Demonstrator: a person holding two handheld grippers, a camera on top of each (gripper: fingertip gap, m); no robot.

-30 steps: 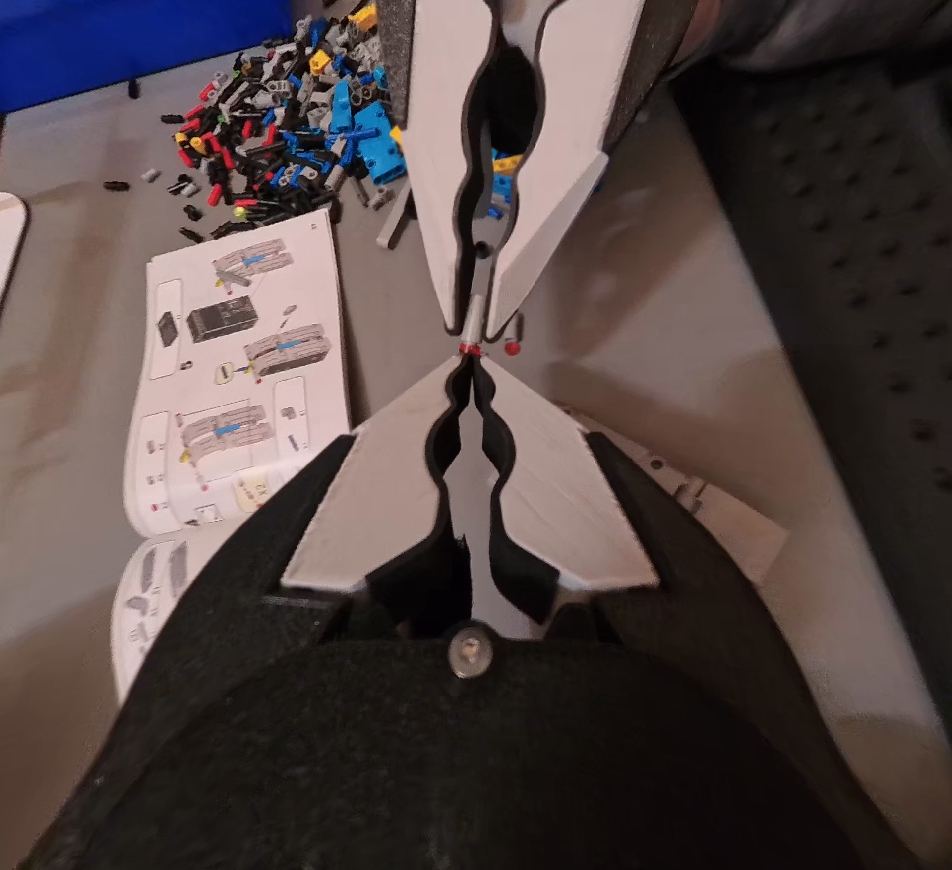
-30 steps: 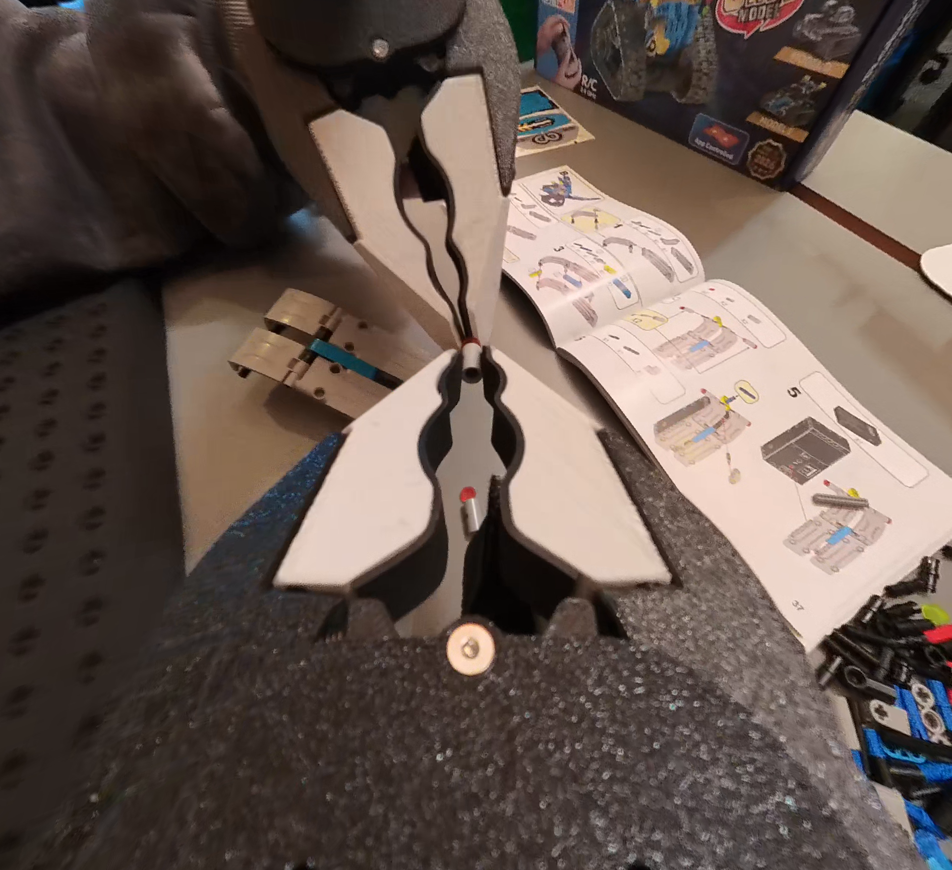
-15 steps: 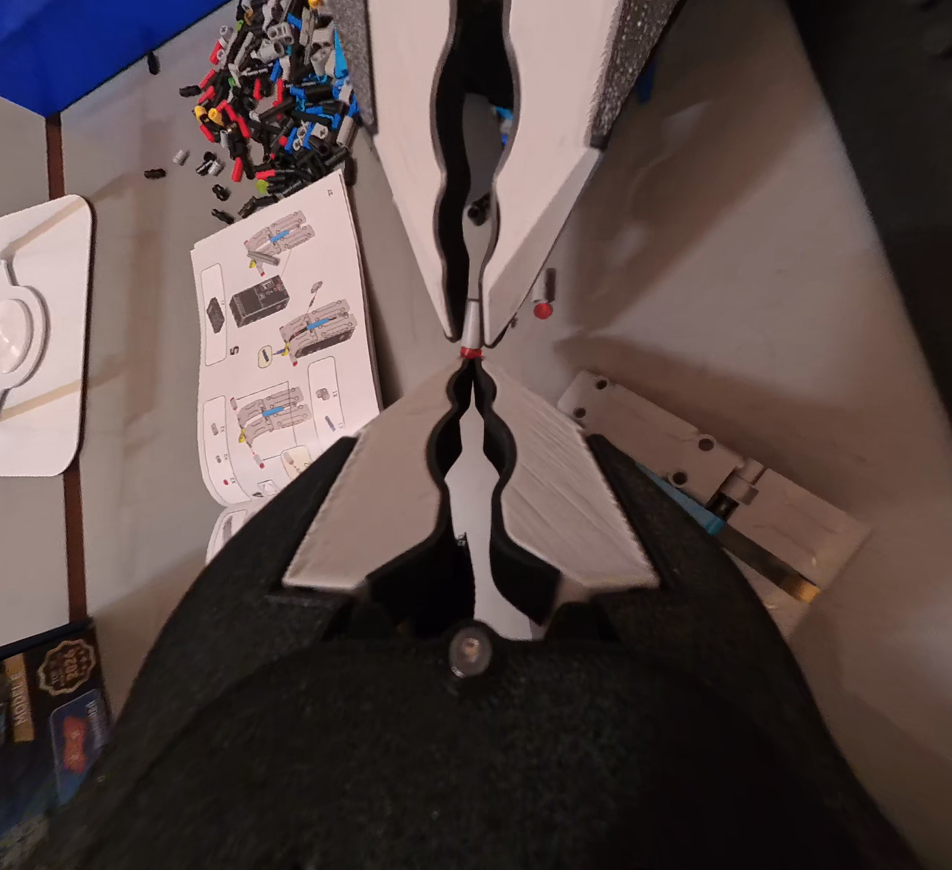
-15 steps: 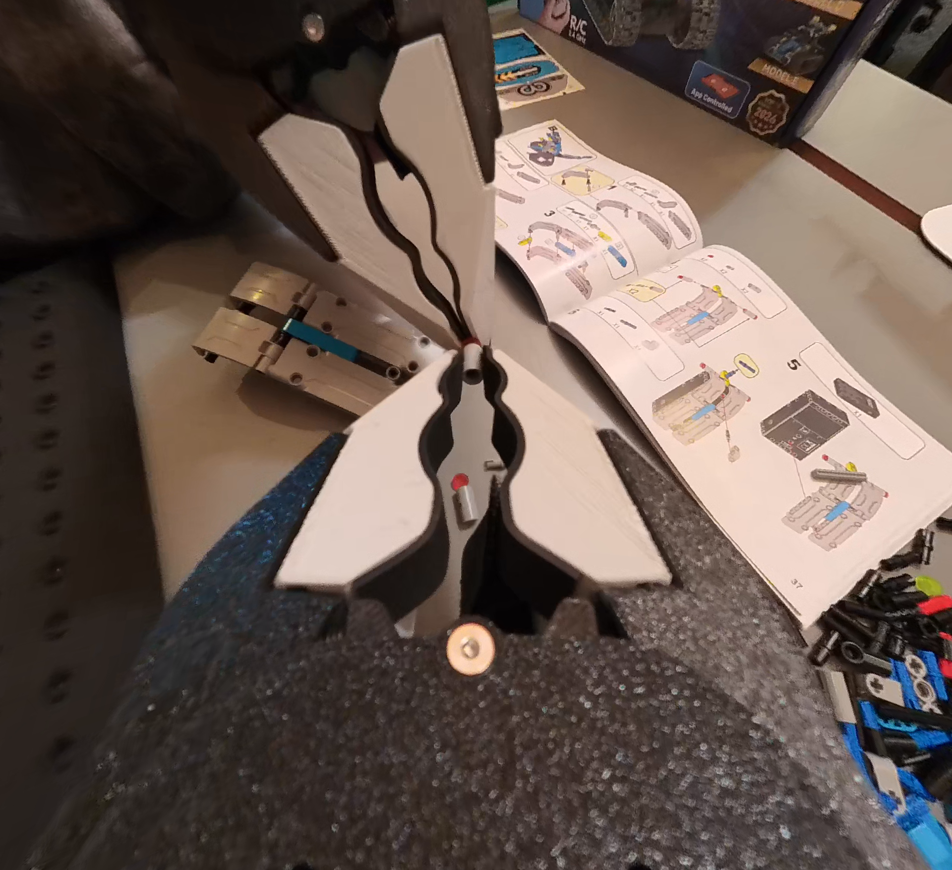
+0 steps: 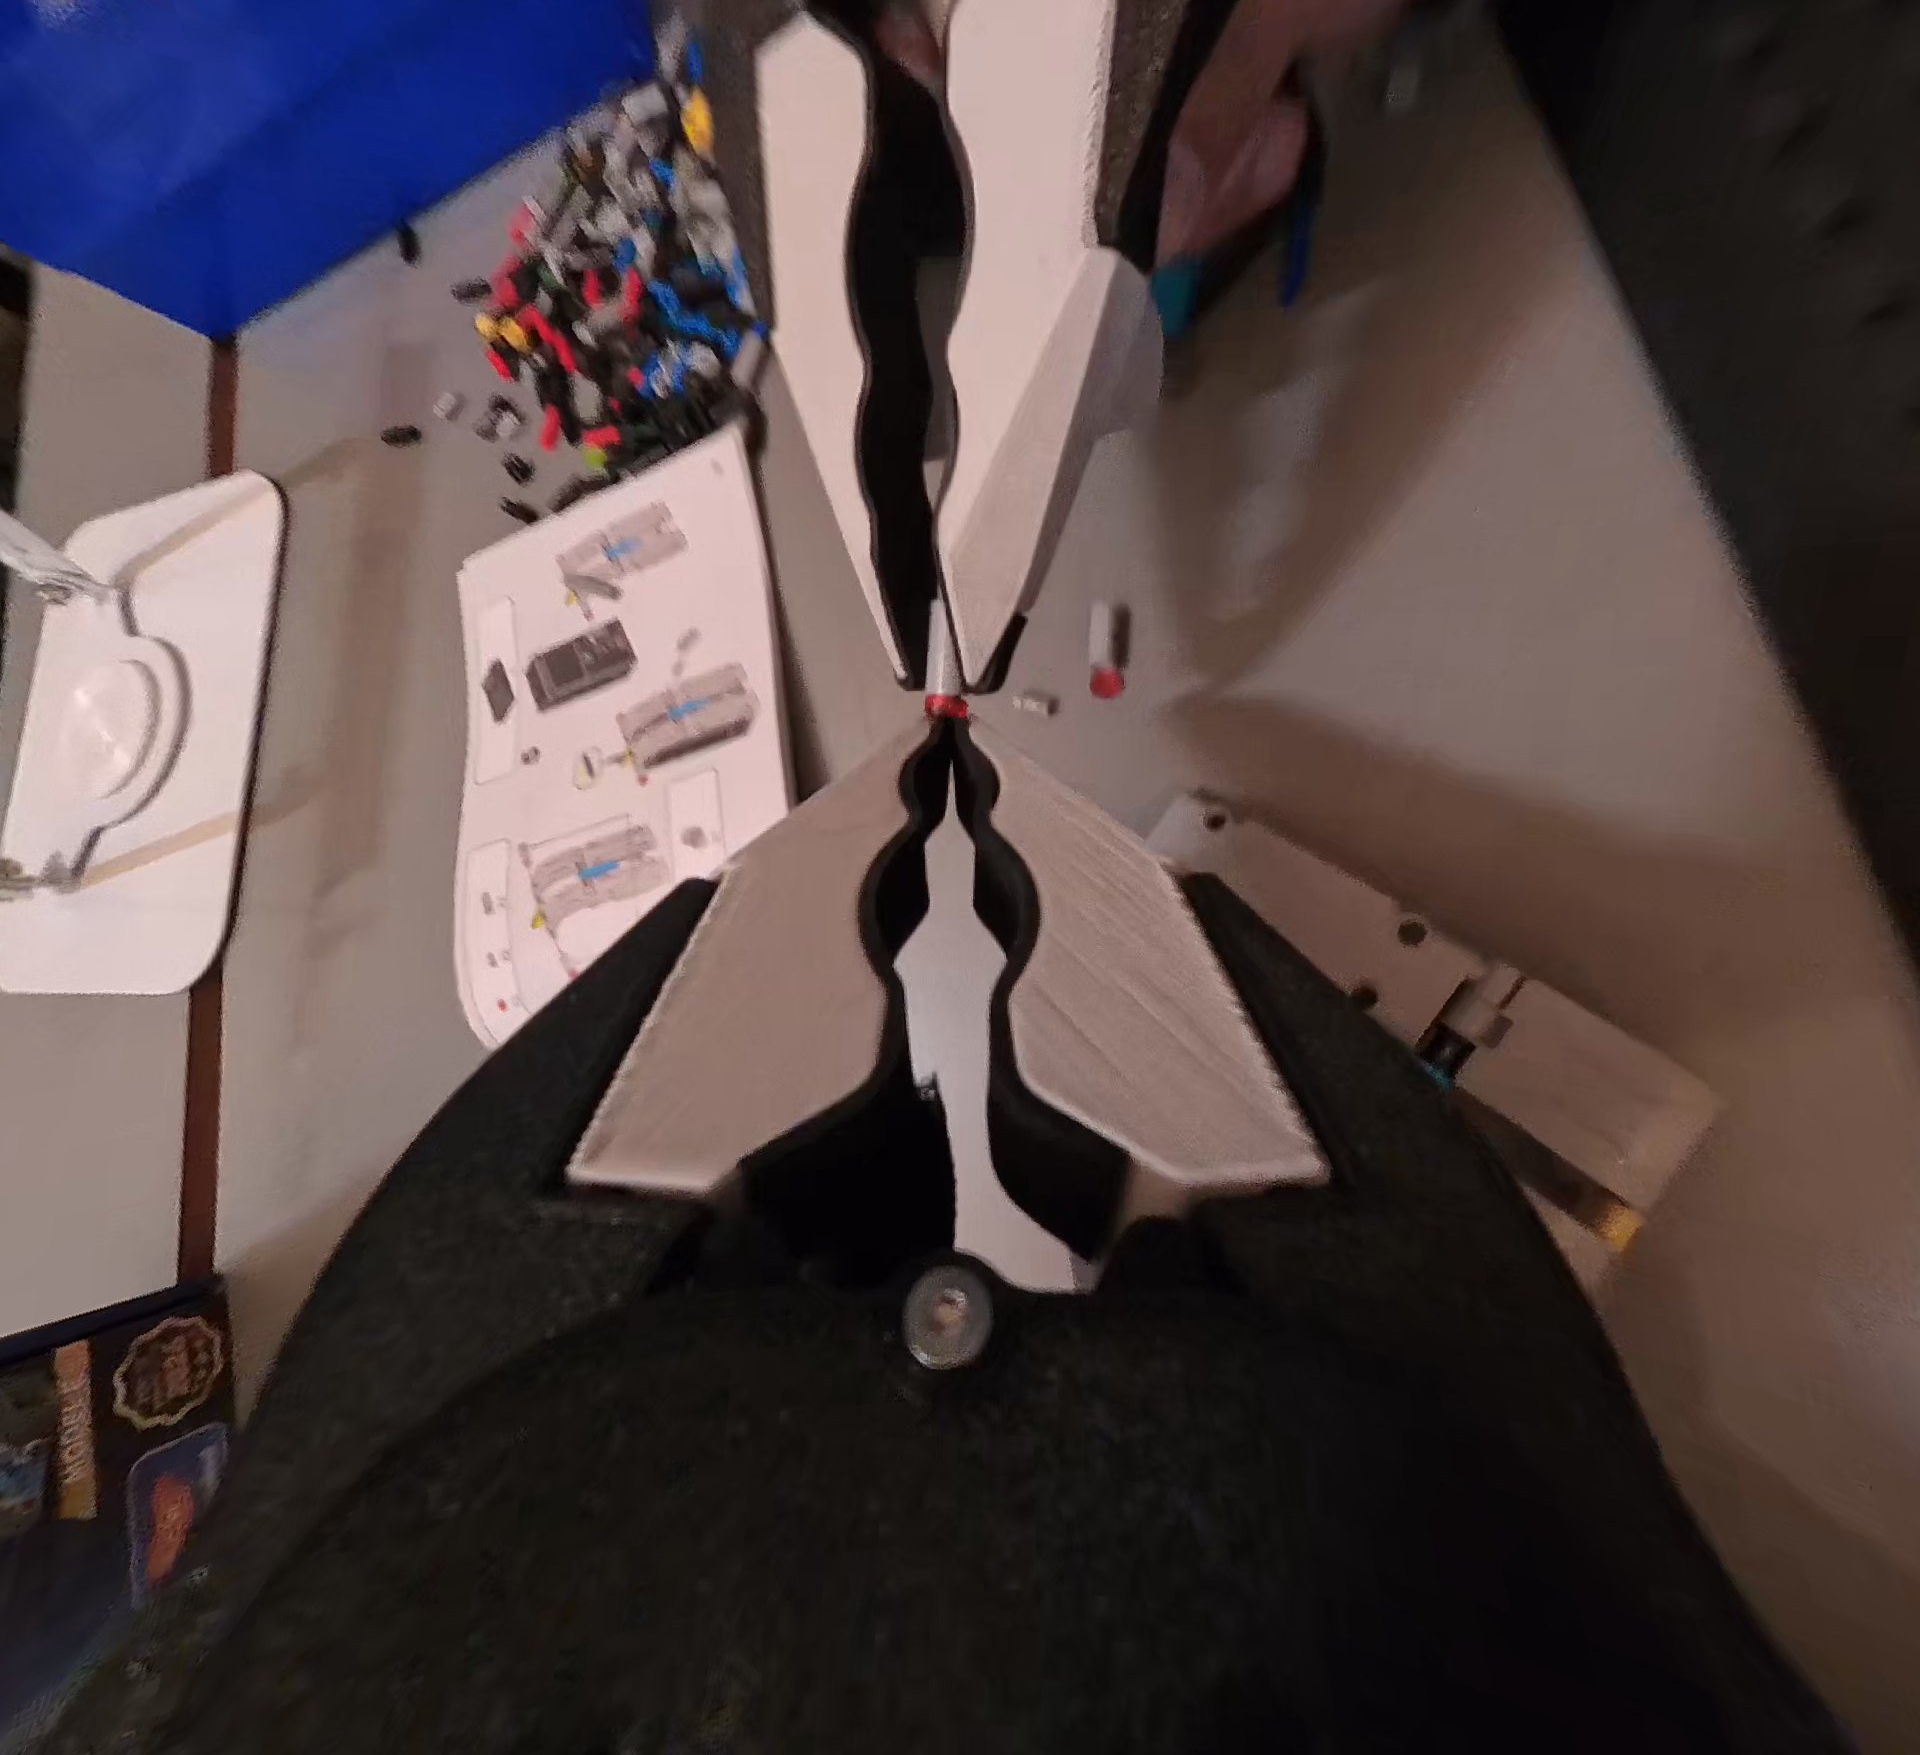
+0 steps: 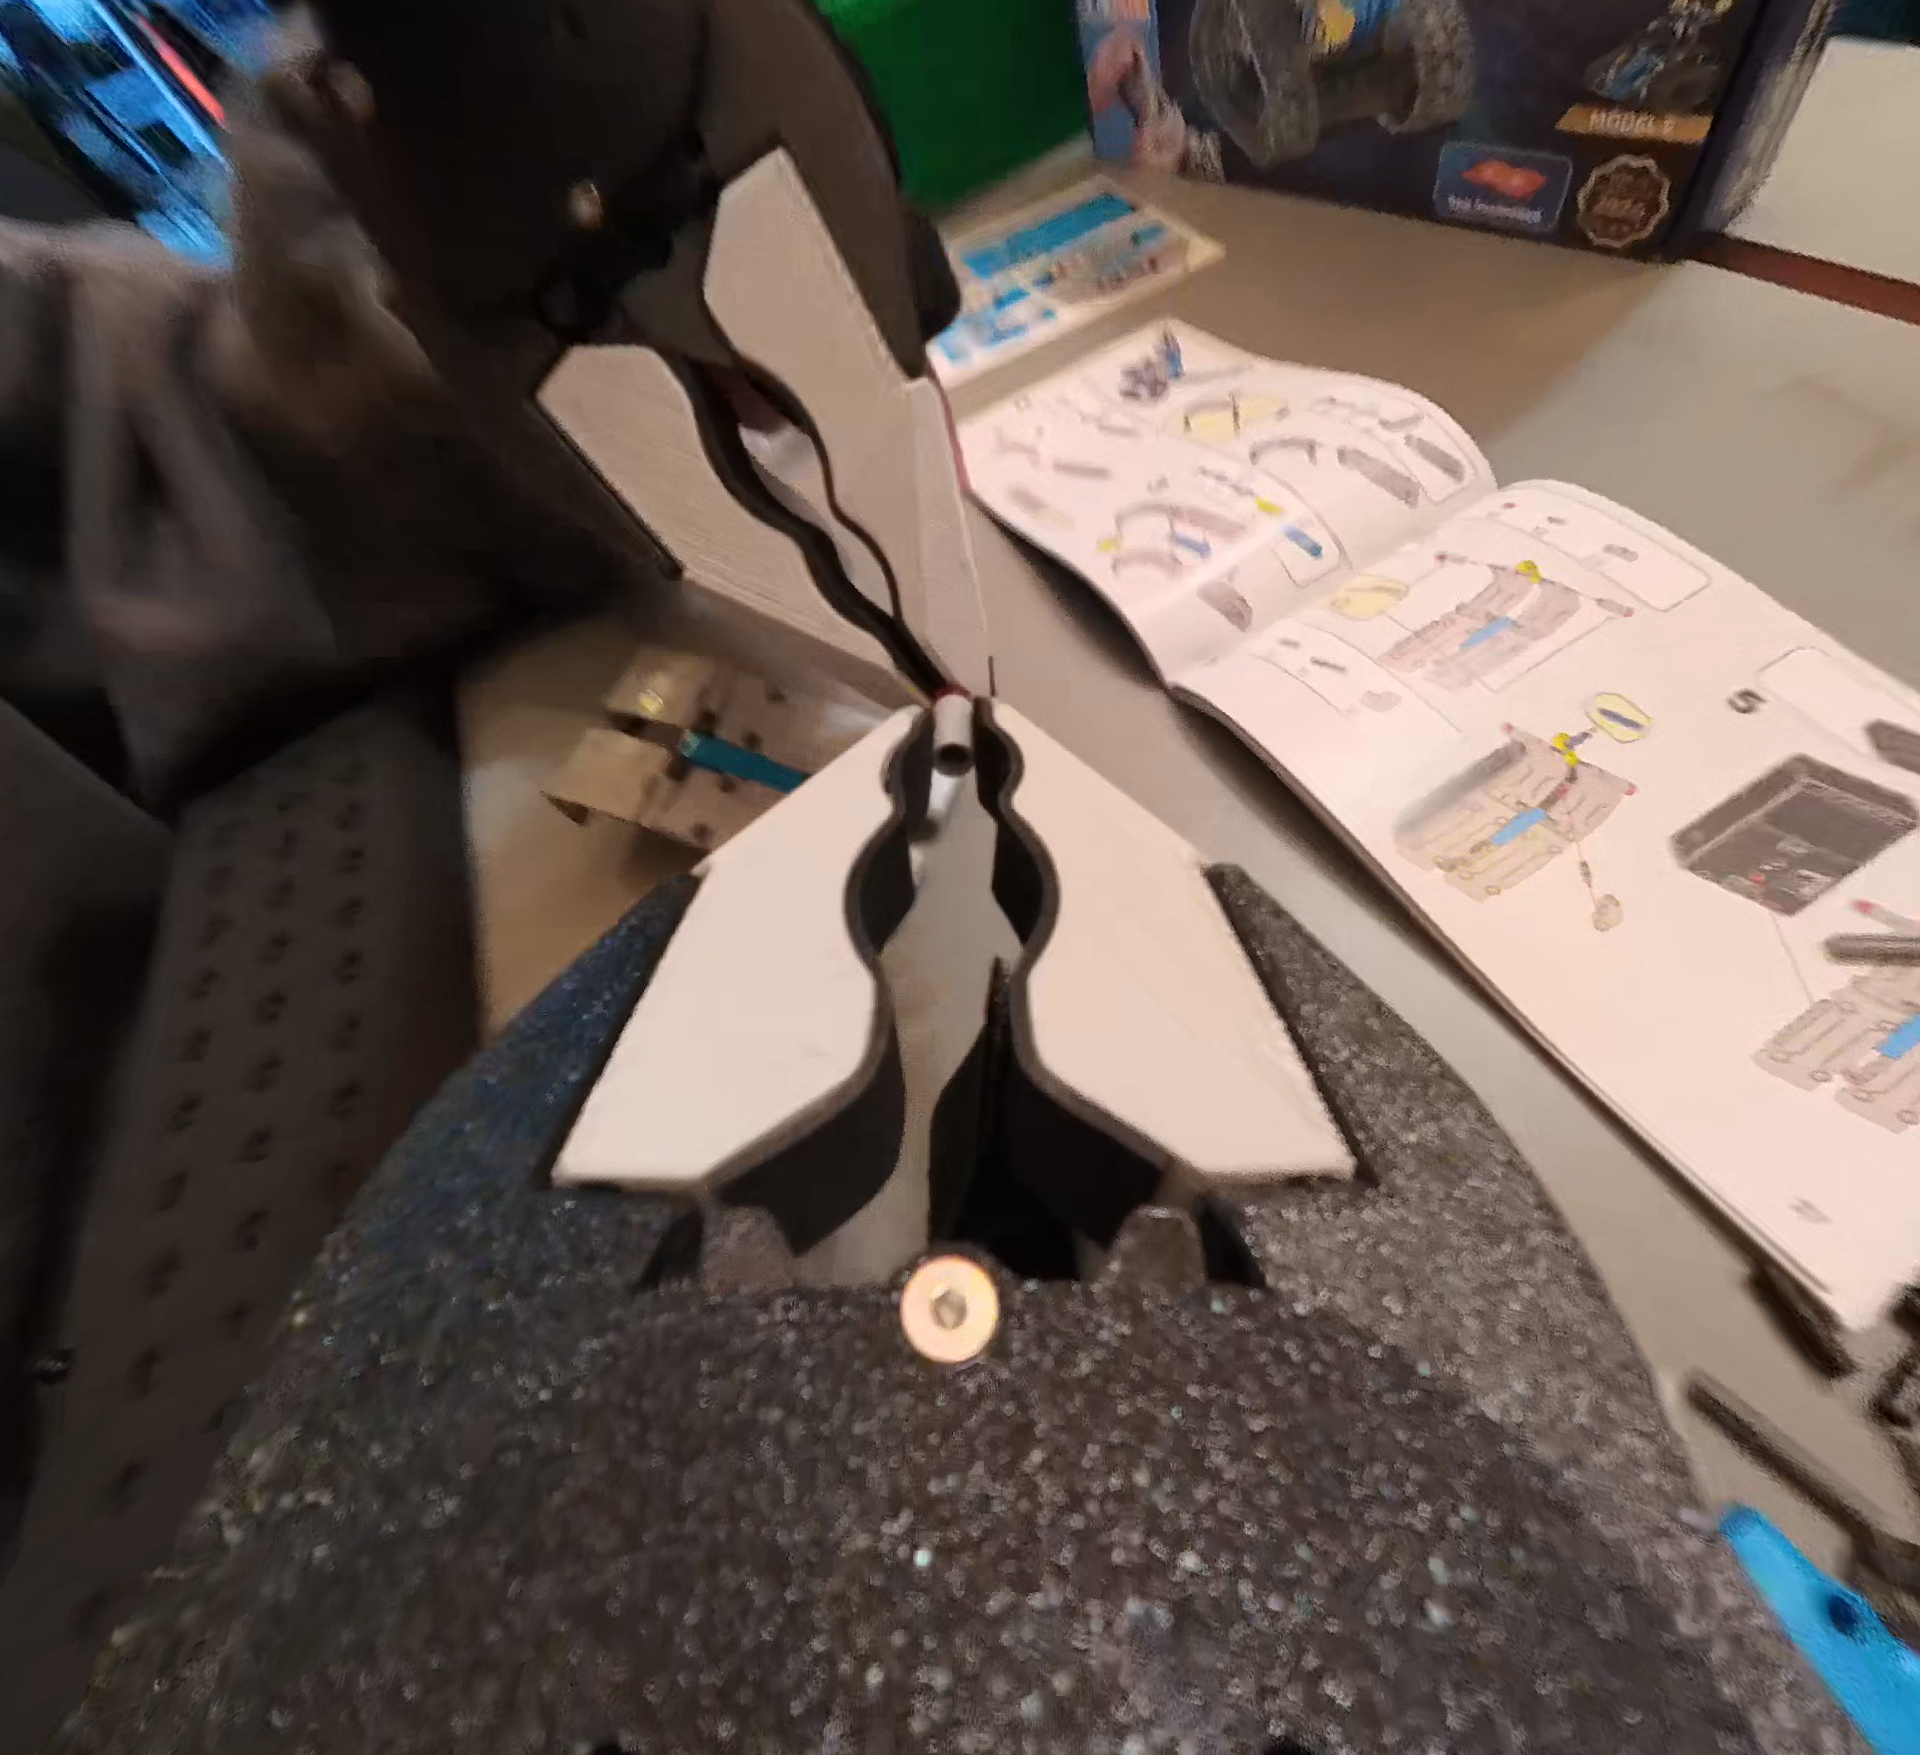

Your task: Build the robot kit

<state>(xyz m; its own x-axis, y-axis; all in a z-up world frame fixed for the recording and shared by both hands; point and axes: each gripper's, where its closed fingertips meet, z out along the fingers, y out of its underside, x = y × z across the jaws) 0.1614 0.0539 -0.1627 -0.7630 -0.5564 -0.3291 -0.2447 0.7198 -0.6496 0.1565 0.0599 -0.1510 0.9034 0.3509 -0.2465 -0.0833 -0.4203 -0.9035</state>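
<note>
**Two grippers pinch one small pin tip to tip**

A short grey sleeve (image 5: 940, 656) with a red pin (image 5: 943, 706) at one end is held above the grey table (image 5: 1299, 562). The right gripper (image 6: 951, 739) clamps the sleeve; the left gripper (image 5: 943, 731) is closed on the red pin. An open instruction booklet (image 5: 623, 718) lies left, loose bricks (image 5: 613, 334) beyond it, a similar red-tipped sleeve (image 5: 1110, 651) just right.

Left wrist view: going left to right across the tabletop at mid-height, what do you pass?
White tray → open instruction booklet → grey tube with a red pin, held between the tips of both grippers → small grey piece → loose red-tipped grey tube.
</note>
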